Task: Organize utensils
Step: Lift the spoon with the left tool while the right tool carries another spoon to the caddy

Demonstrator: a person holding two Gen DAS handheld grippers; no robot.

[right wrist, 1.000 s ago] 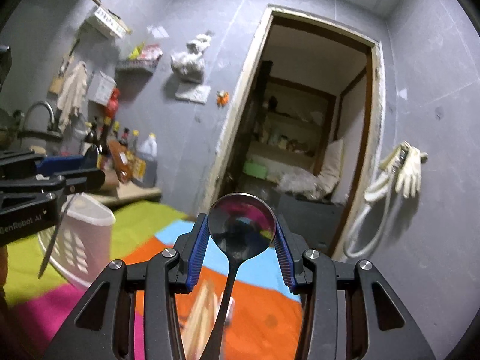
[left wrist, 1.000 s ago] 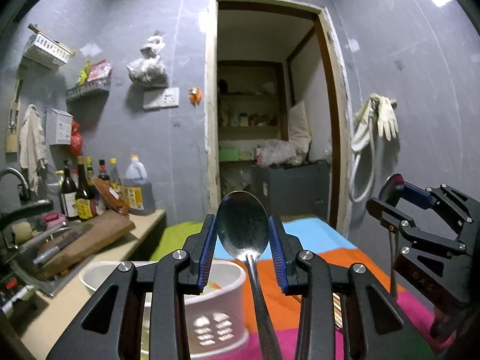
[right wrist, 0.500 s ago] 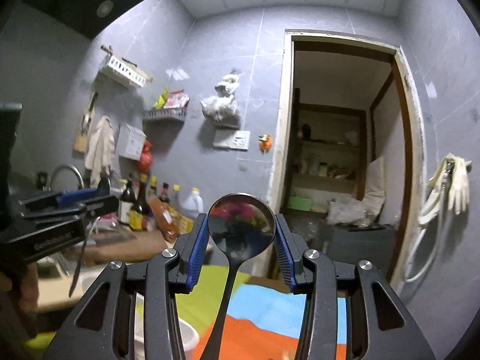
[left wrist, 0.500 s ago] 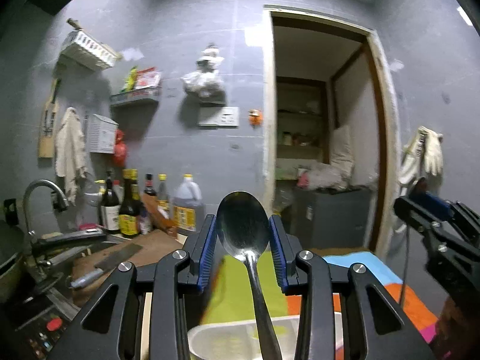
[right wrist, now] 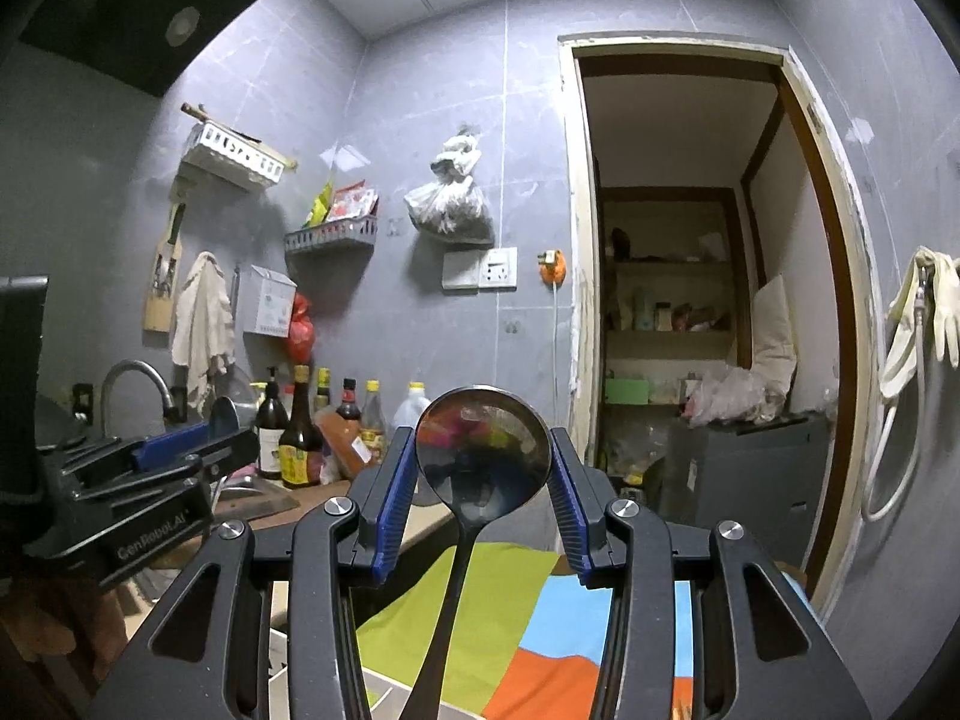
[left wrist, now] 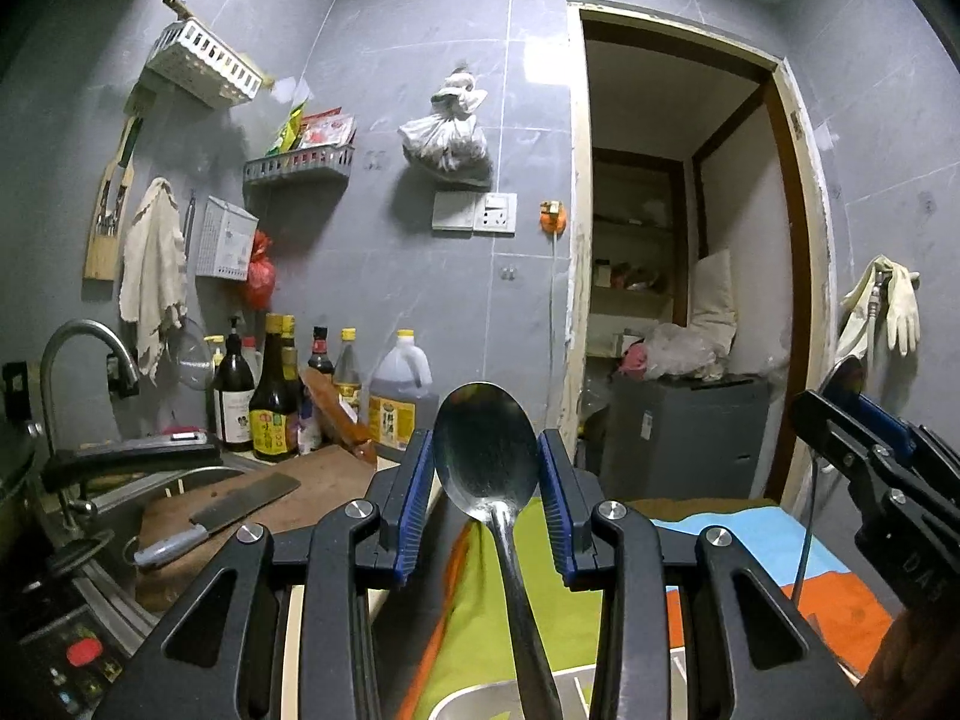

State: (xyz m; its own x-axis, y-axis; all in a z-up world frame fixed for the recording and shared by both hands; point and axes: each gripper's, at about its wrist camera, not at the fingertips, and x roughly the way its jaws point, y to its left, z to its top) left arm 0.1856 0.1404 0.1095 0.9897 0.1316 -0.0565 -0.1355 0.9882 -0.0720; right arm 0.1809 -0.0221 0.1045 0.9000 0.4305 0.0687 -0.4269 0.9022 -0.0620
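Both views have tilted up off the holder [left wrist: 510,699], now a sliver at 6 o'clock, each hand-held gripper, left [left wrist: 486,501] and right [right wrist: 483,495], pinching a spoon [left wrist: 486,468] [right wrist: 483,459] bowl-up, so lower handles straight in, clear of the rim and counter [left wrist: 336,474] at 9 o'clock.

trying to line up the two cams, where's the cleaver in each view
Left wrist: the cleaver lies on the cutting board, lower left.
Right wrist: only its blade shows, left of centre, behind the left gripper.
Shared landmark: the oil jug.
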